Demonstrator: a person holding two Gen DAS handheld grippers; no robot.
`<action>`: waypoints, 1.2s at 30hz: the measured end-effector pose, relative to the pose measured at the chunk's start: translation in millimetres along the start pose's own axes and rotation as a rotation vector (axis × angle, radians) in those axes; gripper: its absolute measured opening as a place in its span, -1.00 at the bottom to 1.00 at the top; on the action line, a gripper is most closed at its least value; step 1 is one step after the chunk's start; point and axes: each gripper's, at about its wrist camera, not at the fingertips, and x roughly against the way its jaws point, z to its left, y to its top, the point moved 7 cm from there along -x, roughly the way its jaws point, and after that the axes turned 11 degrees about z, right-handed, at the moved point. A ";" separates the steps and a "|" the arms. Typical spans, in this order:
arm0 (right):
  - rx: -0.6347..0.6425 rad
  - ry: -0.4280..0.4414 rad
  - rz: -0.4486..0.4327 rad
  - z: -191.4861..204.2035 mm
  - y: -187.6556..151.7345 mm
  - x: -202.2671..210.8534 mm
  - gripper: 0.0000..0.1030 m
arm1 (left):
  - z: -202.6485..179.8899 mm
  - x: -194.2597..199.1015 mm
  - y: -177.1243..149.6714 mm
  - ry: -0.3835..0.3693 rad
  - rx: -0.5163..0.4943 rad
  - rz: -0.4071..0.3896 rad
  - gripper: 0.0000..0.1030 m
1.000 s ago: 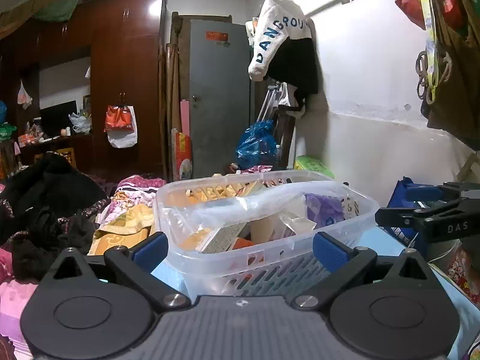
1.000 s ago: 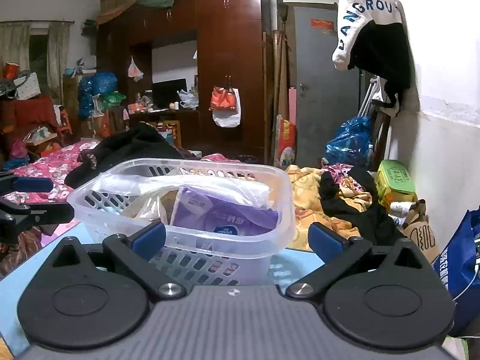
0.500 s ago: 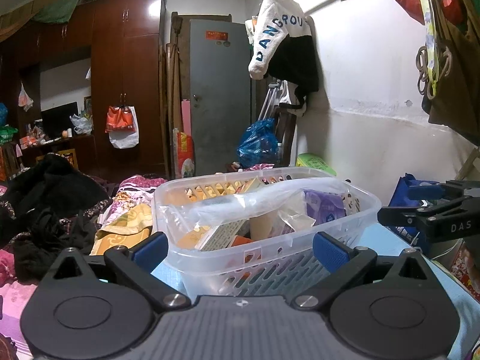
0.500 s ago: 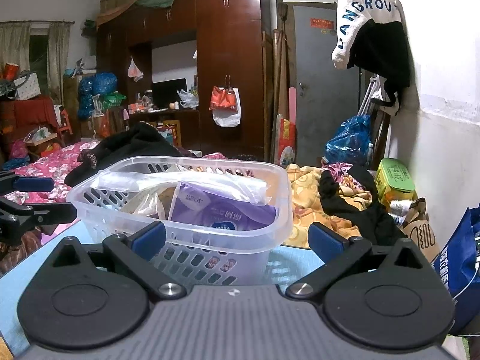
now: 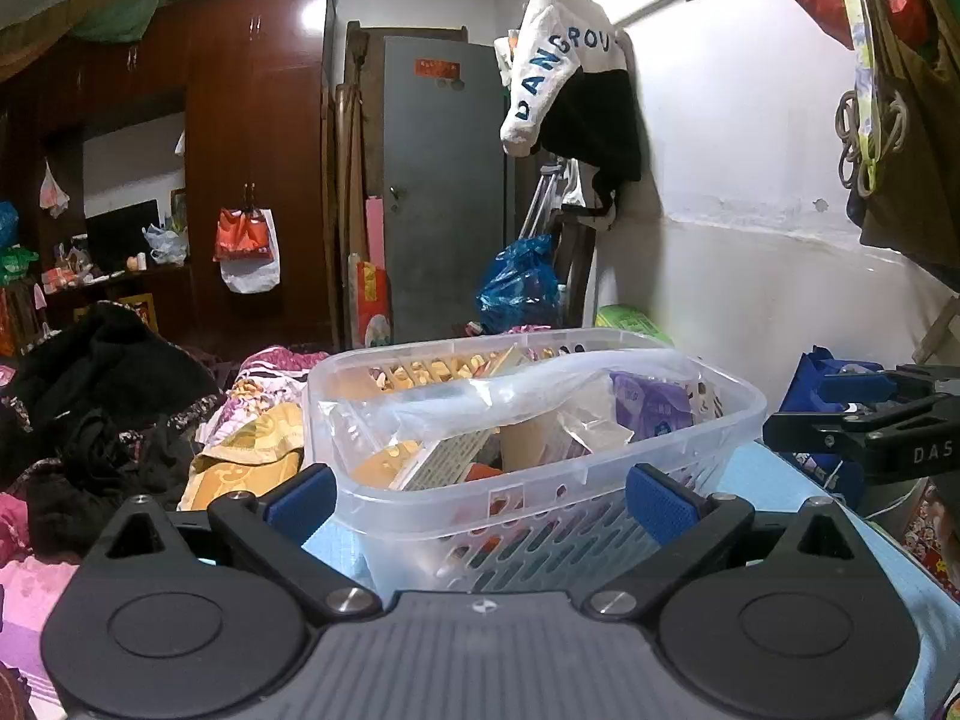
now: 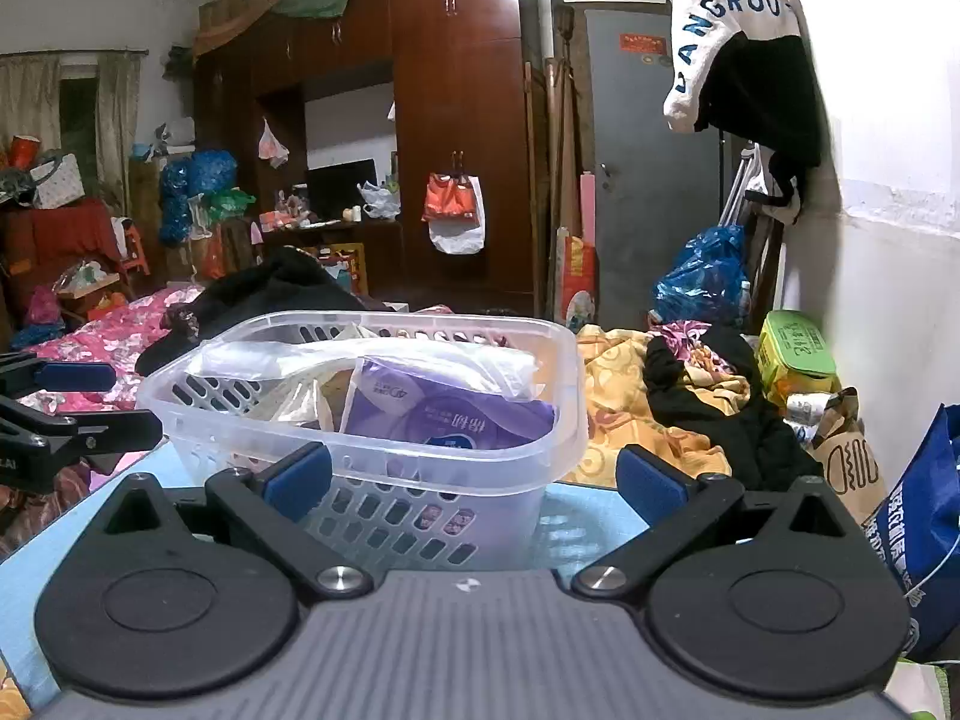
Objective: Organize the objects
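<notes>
A clear plastic basket (image 5: 540, 516) stands on a light blue table (image 5: 774, 474), filled with packets, a clear bag and a purple tissue pack (image 5: 651, 405). My left gripper (image 5: 480, 504) is open and empty, just in front of the basket's near wall. In the right wrist view the same basket (image 6: 420, 468) holds the purple pack (image 6: 444, 414). My right gripper (image 6: 474, 480) is open and empty, close to the basket's near corner. Each gripper shows in the other's view: the right one (image 5: 864, 426) at the right edge, the left one (image 6: 54, 414) at the left edge.
A bed with heaped clothes (image 6: 678, 396) and a pink quilt (image 6: 102, 336) lies beyond the table. A blue bag (image 6: 924, 510) stands at the right. A white wall (image 5: 750, 276) runs along the right side. A dark wardrobe (image 6: 456, 138) and a grey door (image 5: 444, 192) stand behind.
Both grippers have drifted slightly; the basket sits a touch lower and nearer in both views. Jaws stay open.
</notes>
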 end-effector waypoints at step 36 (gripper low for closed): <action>-0.019 0.023 -0.005 0.0 -5.6 6.3 1.00 | -11.5 3.8 -2.3 -0.001 0.004 -0.017 1.00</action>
